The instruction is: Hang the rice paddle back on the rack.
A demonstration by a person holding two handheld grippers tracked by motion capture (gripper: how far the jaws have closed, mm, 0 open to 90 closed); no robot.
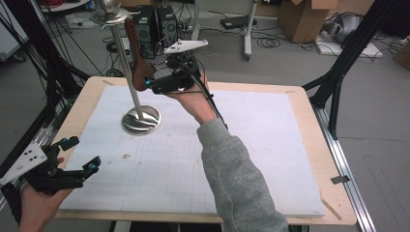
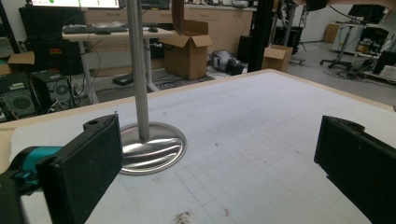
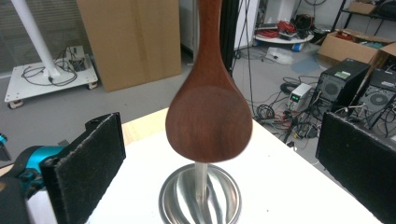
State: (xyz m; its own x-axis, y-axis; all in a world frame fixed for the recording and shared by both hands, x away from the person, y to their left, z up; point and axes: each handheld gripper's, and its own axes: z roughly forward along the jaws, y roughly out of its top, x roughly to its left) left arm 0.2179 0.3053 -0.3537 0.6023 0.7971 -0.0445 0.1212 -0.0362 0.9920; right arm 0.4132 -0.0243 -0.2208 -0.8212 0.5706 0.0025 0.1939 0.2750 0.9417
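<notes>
Beside the hanging wooden spoon point(image 1: 137, 67), right gripper point(image 1: 153, 86) level, jaws wide.

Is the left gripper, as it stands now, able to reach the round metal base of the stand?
Probably yes. The left gripper has open jaws with nothing between them, and bare white mat lies between it and the metal base. The right gripper is higher, by the hanging wooden spoon.

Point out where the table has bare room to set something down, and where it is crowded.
Free: the white mat right of the grey sleeve, and the patch between the stand's round base and the left gripper. Crowded: the far-left part, where the wooden spoon hangs beside the stand's pole, with the open right gripper beside it.
</notes>
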